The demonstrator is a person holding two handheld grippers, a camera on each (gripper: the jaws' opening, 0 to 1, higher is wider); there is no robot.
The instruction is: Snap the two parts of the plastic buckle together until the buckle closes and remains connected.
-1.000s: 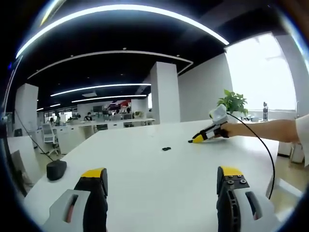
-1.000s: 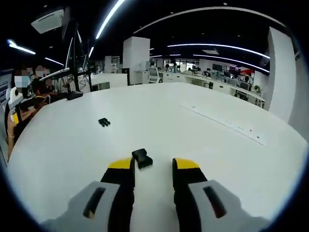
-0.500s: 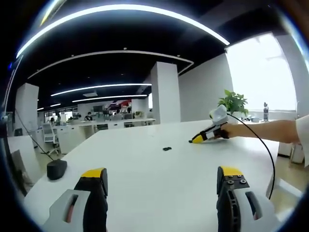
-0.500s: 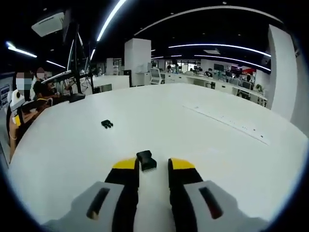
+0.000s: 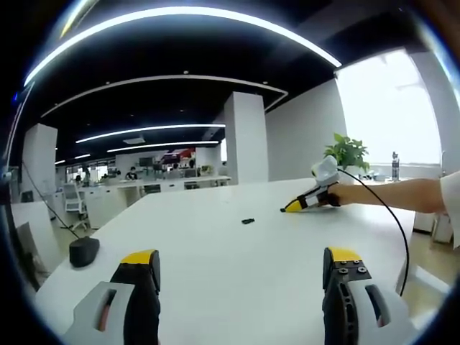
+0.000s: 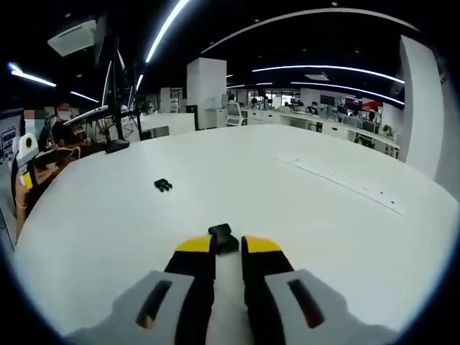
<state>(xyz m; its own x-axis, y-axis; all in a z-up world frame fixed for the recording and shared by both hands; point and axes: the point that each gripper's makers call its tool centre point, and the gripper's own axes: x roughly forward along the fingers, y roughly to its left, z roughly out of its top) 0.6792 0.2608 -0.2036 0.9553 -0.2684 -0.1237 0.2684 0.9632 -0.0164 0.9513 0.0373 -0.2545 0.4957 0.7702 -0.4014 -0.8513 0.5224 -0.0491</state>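
In the right gripper view one black buckle part [image 6: 224, 236] lies on the white table [image 6: 323, 237], right at my right gripper's [image 6: 228, 245] yellow tips. The jaws have come together on its near end. The second buckle part [image 6: 163, 185], small and black, lies further off to the left. In the left gripper view that second part [image 5: 248, 221] sits mid-table, and a hand holds the right gripper [image 5: 290, 208] tip-down on the table to its right. My left gripper [image 5: 241, 257] hangs wide open with nothing between its jaws, well short of both parts.
A black rounded object [image 5: 84, 251] with a cable sits near the table's left edge. A potted plant [image 5: 347, 152] stands beyond the far right. A thin strip [image 6: 338, 183] runs across the table's right side. Office desks and people fill the background.
My right gripper's jaws have narrowed step by step until they meet the sides of the near buckle part. The left gripper and the far buckle part have not moved.
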